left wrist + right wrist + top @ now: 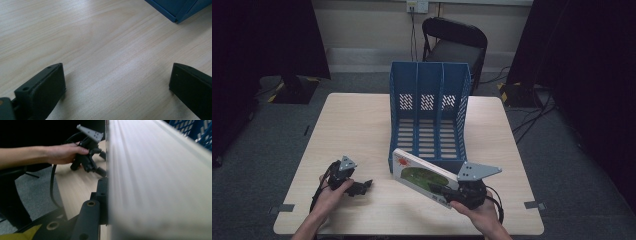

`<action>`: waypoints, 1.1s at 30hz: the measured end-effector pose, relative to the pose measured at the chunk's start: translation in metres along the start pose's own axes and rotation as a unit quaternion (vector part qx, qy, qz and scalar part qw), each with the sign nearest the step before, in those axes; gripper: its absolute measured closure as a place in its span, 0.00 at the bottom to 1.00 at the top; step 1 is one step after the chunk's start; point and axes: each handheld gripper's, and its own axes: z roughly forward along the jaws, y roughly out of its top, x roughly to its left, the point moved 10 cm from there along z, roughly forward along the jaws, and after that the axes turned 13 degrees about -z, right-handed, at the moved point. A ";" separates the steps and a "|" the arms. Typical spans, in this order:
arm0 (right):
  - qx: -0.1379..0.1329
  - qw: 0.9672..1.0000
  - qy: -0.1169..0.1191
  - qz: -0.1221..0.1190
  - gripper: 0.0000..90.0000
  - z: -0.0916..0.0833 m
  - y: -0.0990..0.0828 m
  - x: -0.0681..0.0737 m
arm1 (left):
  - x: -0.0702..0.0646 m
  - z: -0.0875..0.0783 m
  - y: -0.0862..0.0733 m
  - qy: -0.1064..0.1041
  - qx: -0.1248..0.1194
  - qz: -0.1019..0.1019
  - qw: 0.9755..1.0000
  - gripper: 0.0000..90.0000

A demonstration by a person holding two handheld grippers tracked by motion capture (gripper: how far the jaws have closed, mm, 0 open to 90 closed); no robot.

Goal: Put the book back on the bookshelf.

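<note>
One pale wooden table [357, 130], grey carpet [257, 165] (dim room)

The high view was dim, its corners falling to near black, while the pale surface [362, 130] caught soft overhead light. In the left gripper view the jaws cast faint shadows. In the right gripper view the book [160, 180] was blurred, too close for focus.

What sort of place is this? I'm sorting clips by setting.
Probably a lab or office room rigged for recording: a lone wooden table on grey carpet, dark curtains at both sides, a folding chair, taped floor cables.
</note>
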 end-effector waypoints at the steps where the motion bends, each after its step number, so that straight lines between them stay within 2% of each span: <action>1: -0.003 1.000 -0.006 -0.001 0.85 -0.002 0.003 -0.003 | 0.000 0.000 0.000 0.000 0.000 -0.001 1.000 0.00; 7: -0.012 1.000 -0.024 -0.001 0.85 -0.008 0.013 -0.013 | 0.000 0.000 0.000 0.000 0.000 -0.001 1.000 0.00; 12: -0.027 0.999 -0.040 0.011 0.85 -0.016 0.019 -0.024 | 0.000 0.000 0.000 0.000 0.000 -0.001 1.000 0.00; 17: -0.028 0.997 -0.066 0.024 0.85 -0.025 0.024 -0.039 | 0.000 0.000 0.000 0.000 0.000 -0.001 1.000 0.00; 18: -0.033 0.995 -0.084 0.040 0.85 -0.030 0.024 -0.049 | 0.000 0.000 0.000 0.000 0.000 -0.001 1.000 0.00; 19: -0.033 0.995 -0.084 0.040 0.85 -0.030 0.024 -0.049 | 0.000 0.000 0.000 0.000 0.000 -0.001 1.000 0.00; 22: -0.030 0.992 -0.109 0.046 0.85 -0.038 0.024 -0.062 | 0.000 0.000 0.000 0.000 0.000 -0.001 1.000 0.00; 23: -0.030 0.992 -0.109 0.046 0.85 -0.038 0.024 -0.062 | 0.000 0.000 0.000 0.000 0.000 -0.001 1.000 0.00; 24: -0.029 0.991 -0.123 0.046 0.85 -0.042 0.024 -0.070 | 0.000 0.000 0.000 0.000 0.000 -0.001 1.000 0.00; 25: -0.029 0.991 -0.123 0.046 0.85 -0.042 0.024 -0.070 | 0.000 0.000 0.000 0.000 0.000 -0.001 1.000 0.00; 27: -0.031 0.988 -0.146 0.047 0.85 -0.044 0.024 -0.079 | 0.000 0.000 0.000 0.000 0.000 -0.001 1.000 0.00; 28: -0.031 0.985 -0.161 0.055 0.85 -0.045 0.023 -0.087 | 0.000 0.000 0.000 0.000 0.000 -0.001 1.000 0.00; 29: -0.031 0.985 -0.161 0.055 0.85 -0.045 0.023 -0.087 | 0.000 0.000 0.000 0.000 0.000 -0.001 1.000 0.00; 33: -0.026 0.980 -0.187 0.065 0.85 -0.048 0.020 -0.105 | 0.000 0.000 0.000 0.000 0.000 -0.001 1.000 0.00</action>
